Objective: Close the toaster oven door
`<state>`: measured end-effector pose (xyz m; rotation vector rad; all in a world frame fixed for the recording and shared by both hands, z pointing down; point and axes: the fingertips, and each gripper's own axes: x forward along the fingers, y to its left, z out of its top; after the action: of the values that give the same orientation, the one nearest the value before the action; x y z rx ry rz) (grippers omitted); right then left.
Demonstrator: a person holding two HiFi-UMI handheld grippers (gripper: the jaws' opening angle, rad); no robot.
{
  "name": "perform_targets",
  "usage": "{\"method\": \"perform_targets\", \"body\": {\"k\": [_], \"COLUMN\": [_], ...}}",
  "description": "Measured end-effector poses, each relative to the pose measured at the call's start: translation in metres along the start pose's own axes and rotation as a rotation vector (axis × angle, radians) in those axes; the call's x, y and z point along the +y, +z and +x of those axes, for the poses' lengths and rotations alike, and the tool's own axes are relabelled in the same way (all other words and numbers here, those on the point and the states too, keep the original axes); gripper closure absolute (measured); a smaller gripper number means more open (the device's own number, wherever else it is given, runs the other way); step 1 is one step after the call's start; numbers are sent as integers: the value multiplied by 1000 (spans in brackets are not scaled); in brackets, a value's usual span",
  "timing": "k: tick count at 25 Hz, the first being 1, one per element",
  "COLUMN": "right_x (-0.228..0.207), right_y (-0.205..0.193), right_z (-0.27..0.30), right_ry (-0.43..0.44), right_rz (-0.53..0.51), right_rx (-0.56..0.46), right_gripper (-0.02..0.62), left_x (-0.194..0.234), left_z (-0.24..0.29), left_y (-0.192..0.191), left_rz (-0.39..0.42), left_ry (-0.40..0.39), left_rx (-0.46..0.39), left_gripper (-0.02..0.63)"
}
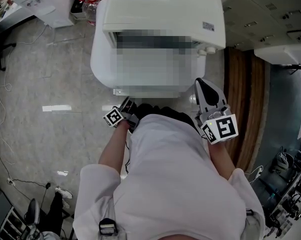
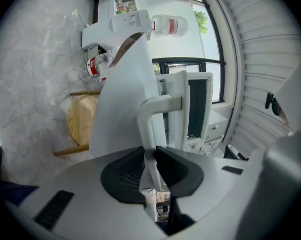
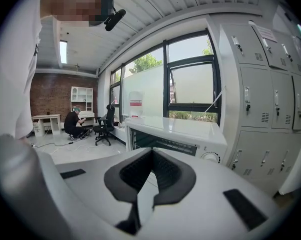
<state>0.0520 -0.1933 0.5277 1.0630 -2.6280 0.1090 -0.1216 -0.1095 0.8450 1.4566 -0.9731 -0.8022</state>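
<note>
The white toaster oven (image 1: 163, 9) stands on a white rounded stand in front of me; a mosaic patch covers its front. In the left gripper view the door's white handle (image 2: 158, 106) runs down between the black pads, and my left gripper (image 2: 150, 160) is shut on it, with the door panel (image 2: 122, 89) swung out to the left. The left gripper (image 1: 126, 107) sits low at the oven's front left. My right gripper (image 1: 200, 84) hovers by the front right corner, shut with nothing in it. It (image 3: 151, 154) looks across the oven's top (image 3: 175, 129) and a dial (image 3: 209, 157).
Grey lockers (image 3: 260, 109) line the right side beyond a wooden strip (image 1: 243, 104). Plastic bottles (image 1: 90, 4) lie on the floor behind the oven, near a woven basket (image 2: 80, 121). Cables (image 1: 5, 84) trail over the floor at left. A person (image 3: 72, 121) sits far off.
</note>
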Motion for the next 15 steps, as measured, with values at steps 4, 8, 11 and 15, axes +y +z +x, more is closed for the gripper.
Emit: {"method": "perform_targets", "body": {"k": [4, 8, 11, 15], "right_x": [-1, -1, 1, 5], "right_y": [5, 13, 26, 42], "right_z": [-2, -9, -13, -18], "right_ry": [-6, -18, -20, -12], "right_rz": [14, 41, 13, 19], "right_rx": [-2, -5, -11, -23], "right_gripper": [586, 586, 586, 586], "left_x": [-6, -18, -26, -37], "left_z": [0, -4, -4, -5], "left_y": [1, 0, 2, 1], "left_rz": [11, 17, -4, -47], "left_ry": [21, 27, 40, 73], "left_rx": [16, 18, 22, 28], "left_gripper": [520, 520, 522, 523]}}
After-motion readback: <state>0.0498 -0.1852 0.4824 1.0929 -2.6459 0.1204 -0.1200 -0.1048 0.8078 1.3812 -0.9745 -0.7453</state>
